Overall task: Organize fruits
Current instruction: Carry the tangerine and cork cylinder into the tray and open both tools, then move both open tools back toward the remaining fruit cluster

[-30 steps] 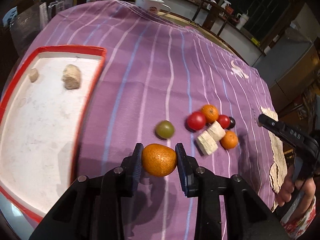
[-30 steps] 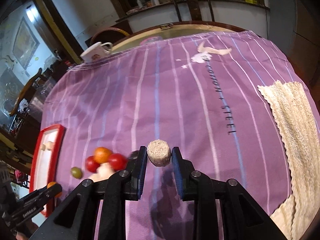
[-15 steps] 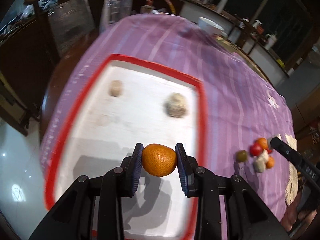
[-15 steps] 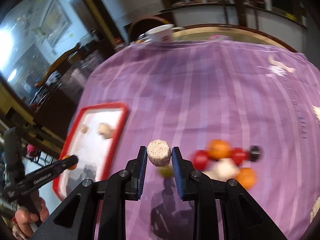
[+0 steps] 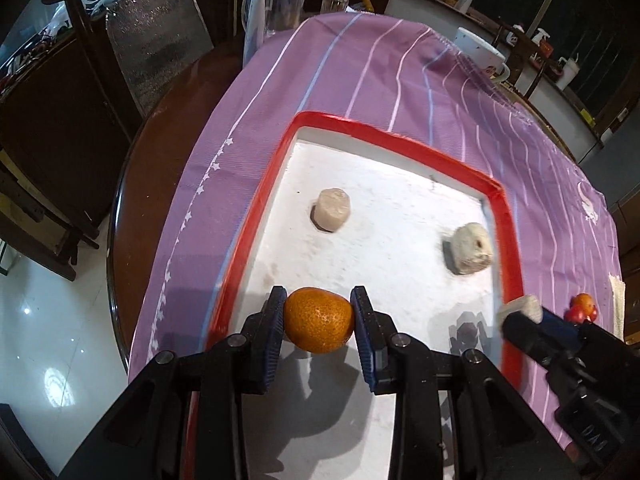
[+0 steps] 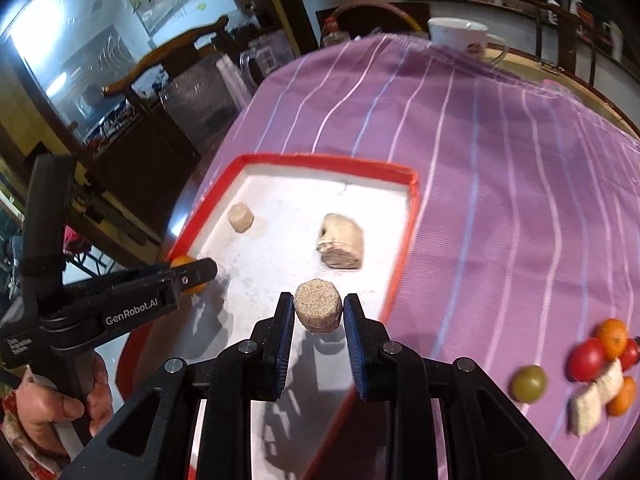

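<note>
**Both grippers loaded over tray**

Left gripper (image 5: 319,320): ribbed blue fingers clamp a dimpled round orange mandarin (image 5: 319,319) above the red-rimmed white tray (image 5: 400,136). In the tray: a beige short cylinder piece (image 5: 331,209), a pale lumpy chunk (image 5: 469,249). Right gripper (image 6: 318,314) pinches a grainy tan disc-shaped puck (image 6: 318,310), flat face up, above the tray's right side. Loose fruit cluster (image 6: 596,364) on the purple striped cloth surface (image 6: 500,160).

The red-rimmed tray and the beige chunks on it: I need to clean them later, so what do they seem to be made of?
The tray looks like rigid white foam or plastic: its matte floor is scuffed and stained, and its glossy red rim looks taped. The round chunk and the blocky chunk look like porous, crumbly cork, foam or dried food. I cannot tell which.
</note>
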`<state>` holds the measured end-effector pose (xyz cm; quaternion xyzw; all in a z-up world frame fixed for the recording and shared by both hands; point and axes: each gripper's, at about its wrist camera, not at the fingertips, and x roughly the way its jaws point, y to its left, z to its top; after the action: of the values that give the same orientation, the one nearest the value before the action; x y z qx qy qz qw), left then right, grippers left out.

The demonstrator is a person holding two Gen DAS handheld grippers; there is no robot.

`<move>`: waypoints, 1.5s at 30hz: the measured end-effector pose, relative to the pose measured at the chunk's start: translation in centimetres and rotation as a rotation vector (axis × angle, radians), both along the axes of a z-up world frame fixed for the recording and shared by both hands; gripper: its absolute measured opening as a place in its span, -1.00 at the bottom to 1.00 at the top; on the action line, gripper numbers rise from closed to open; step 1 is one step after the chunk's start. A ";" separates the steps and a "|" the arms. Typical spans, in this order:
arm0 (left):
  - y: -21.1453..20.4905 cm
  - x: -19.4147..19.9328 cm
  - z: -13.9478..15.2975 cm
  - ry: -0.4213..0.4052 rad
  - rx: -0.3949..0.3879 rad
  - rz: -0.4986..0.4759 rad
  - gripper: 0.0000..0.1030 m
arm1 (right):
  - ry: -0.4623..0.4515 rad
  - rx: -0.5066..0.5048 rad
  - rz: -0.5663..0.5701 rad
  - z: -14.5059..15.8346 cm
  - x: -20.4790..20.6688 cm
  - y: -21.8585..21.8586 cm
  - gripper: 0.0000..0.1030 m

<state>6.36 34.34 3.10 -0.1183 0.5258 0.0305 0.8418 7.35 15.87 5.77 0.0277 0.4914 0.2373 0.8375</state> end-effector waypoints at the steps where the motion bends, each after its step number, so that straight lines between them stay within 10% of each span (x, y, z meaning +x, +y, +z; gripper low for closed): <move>1: 0.1 0.2 -0.2 0.003 0.004 -0.004 -0.38 | 0.008 -0.008 0.000 -0.6 0.3 0.4 -0.46; 26: 0.1 -1.2 3.1 -0.032 0.011 0.086 0.07 | -0.001 0.017 -0.005 0.0 0.2 -0.4 -0.44; 45: -14.5 -6.9 8.6 -0.111 0.135 -0.030 0.39 | 0.049 0.086 -0.250 2.6 -6.5 -17.4 -0.43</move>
<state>-0.52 19.80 11.66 -0.0549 0.4768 0.0466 0.8761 0.82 -1.50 8.37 0.1303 0.4940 0.1509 0.8463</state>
